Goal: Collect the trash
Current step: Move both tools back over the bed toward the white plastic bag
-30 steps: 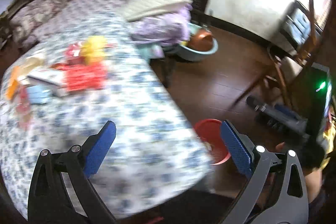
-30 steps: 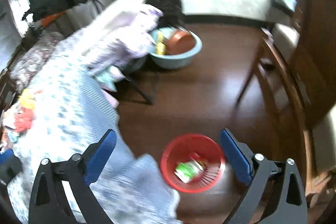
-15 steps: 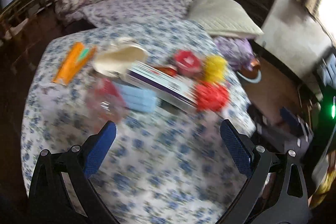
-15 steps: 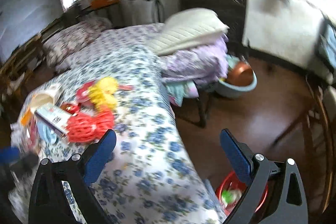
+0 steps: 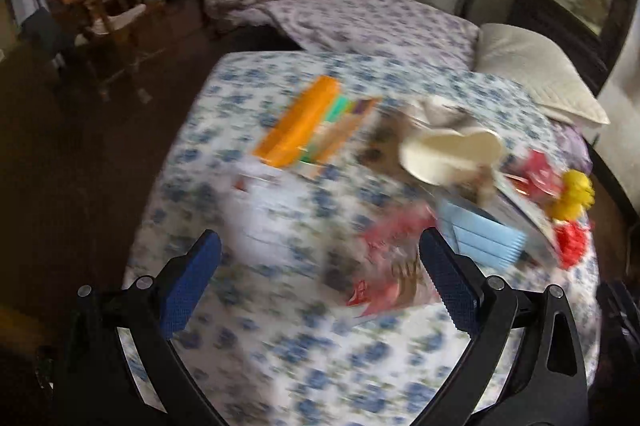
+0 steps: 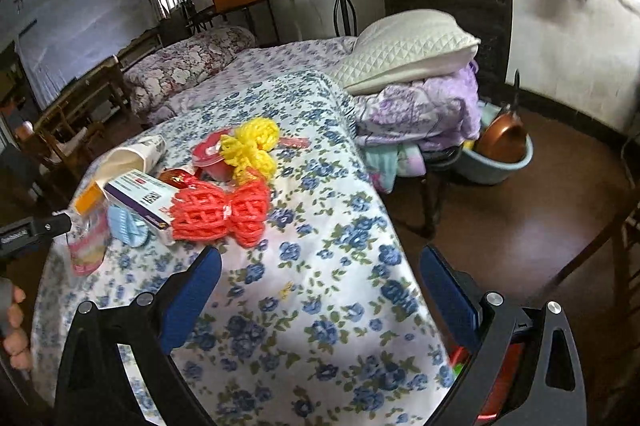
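Trash lies on a table with a blue-flowered cloth [image 6: 320, 290]. A red foam net [image 6: 218, 212], a yellow foam net [image 6: 252, 146], a white and purple box [image 6: 138, 196], a white paper cup [image 6: 128, 156] and a red wrapper [image 5: 394, 266] are among it. My left gripper [image 5: 318, 276] is open and empty above the table, the red wrapper just inside its right finger. My right gripper [image 6: 320, 292] is open and empty over the table's near edge. A red bin [image 6: 492, 378] shows partly behind its right finger.
An orange box [image 5: 300, 122] and a light blue ridged piece [image 5: 486, 240] lie on the table too. A bed with a white pillow [image 6: 408, 46] stands behind. A blue basin [image 6: 496, 162] sits on the wooden floor. Wooden chairs [image 5: 120, 18] stand to the left.
Both grippers have swung from the floor and red bin up and left toward the table. The left one now faces the trash close up. Both stayed open.
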`<control>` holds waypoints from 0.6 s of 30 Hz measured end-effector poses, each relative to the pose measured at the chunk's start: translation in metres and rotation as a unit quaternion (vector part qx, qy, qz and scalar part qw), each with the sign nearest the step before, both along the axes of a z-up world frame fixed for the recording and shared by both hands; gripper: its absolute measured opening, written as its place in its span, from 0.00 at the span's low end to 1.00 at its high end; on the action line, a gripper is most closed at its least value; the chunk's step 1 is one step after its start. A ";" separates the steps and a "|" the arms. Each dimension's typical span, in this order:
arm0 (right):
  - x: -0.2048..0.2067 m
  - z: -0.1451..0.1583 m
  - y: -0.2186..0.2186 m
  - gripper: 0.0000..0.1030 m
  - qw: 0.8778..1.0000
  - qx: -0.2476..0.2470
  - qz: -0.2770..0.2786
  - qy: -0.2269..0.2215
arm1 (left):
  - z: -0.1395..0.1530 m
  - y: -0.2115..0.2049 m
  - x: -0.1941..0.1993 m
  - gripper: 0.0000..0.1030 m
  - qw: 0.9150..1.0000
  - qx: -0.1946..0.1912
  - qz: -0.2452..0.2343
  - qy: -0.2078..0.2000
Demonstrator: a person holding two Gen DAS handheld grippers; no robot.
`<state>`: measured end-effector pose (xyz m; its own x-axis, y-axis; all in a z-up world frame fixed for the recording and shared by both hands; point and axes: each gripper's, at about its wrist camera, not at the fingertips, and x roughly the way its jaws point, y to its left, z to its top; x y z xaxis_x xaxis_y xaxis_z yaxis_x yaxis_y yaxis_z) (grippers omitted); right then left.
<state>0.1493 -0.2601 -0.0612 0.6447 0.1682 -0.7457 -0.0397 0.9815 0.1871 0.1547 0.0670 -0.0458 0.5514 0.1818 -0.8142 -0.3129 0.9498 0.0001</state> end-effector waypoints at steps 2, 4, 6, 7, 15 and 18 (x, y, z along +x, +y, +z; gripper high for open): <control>-0.002 0.002 -0.003 0.94 1.000 0.013 -0.003 -0.001 | -0.003 0.014 0.002 0.92 1.000 0.012 0.015 0.006; -0.003 0.004 -0.007 0.94 1.000 0.027 -0.009 -0.007 | -0.004 0.023 0.004 0.92 1.000 -0.005 0.018 0.005; -0.003 0.004 -0.012 0.94 0.999 0.035 -0.014 -0.005 | -0.004 0.028 0.004 0.92 0.999 -0.031 0.014 0.000; -0.002 0.003 -0.013 0.94 0.999 0.040 -0.017 -0.001 | -0.004 0.028 0.004 0.92 0.999 -0.037 0.011 -0.001; 0.002 -0.004 -0.016 0.94 0.999 0.049 -0.020 0.012 | 0.017 0.038 -0.008 0.90 0.992 -0.119 -0.013 -0.049; 0.001 -0.003 -0.014 0.94 0.999 0.046 -0.014 0.012 | 0.013 0.052 -0.011 0.90 0.991 -0.124 0.019 -0.042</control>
<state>0.1504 -0.2743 -0.0644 0.6319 0.2187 -0.7435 -0.0059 0.9607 0.2776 0.1440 0.1192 -0.0329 0.6159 0.0039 -0.7878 -0.3371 0.9051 -0.2590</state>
